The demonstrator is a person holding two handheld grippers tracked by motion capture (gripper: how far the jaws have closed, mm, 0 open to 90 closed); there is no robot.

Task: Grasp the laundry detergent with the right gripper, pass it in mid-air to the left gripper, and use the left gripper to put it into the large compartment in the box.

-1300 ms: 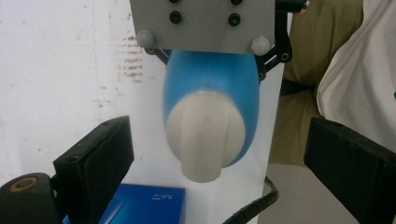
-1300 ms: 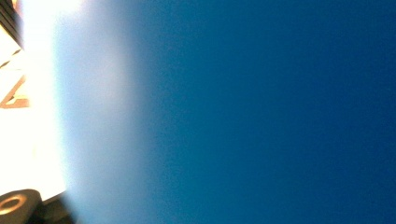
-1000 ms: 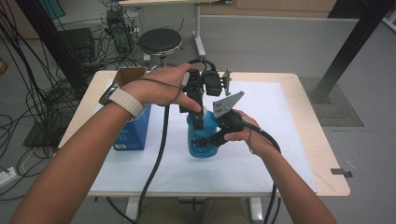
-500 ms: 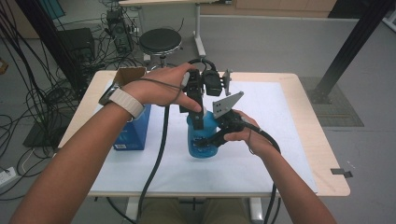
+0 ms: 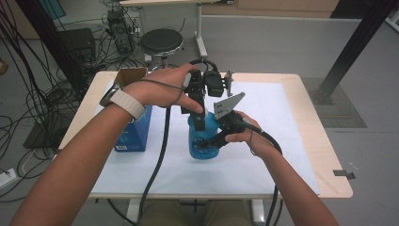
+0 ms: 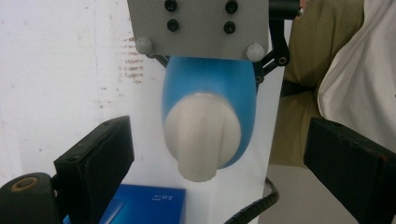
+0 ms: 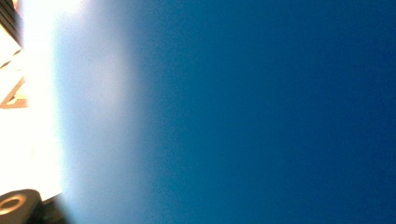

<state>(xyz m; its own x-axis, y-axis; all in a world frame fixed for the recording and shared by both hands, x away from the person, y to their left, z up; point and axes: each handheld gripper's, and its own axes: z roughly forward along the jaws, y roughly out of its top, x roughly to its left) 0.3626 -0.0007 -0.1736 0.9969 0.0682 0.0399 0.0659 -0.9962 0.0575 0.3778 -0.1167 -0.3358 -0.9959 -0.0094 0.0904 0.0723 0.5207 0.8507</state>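
I have the blue bottle (image 5: 203, 139) standing upright near the middle of the worktop (image 5: 301, 155), on the white sheet (image 5: 263, 165) that covers it. My right tongs (image 5: 207, 143) are clamped on the bottle's body from the side; their own camera sits so close that all it gives me is a blur of blue, which fits a firm pinch on the wall of the bottle. My left tongs (image 5: 200, 120) come down from above toward the top of the bottle. In the left gripper view the two black pads stand spread wide, one on each side of the bottle's white cap (image 6: 201, 133), and neither touches it. The grey three-cornered plate (image 6: 198, 28) of the right tongs shows just beyond the bottle in that view.

I judge the step in hand to be the approach to the cap: one side steadies the bottle while the other lines up to take the top, probably to twist or pull it off. The next move calls for lowering the left tongs until the pads bracket the cap squarely, then closing on it without nudging the bottle sideways. The right grip has to hold against that turn.

A blue carton (image 5: 134, 132) stands to the left of the bottle, apart from it and clear of the work.
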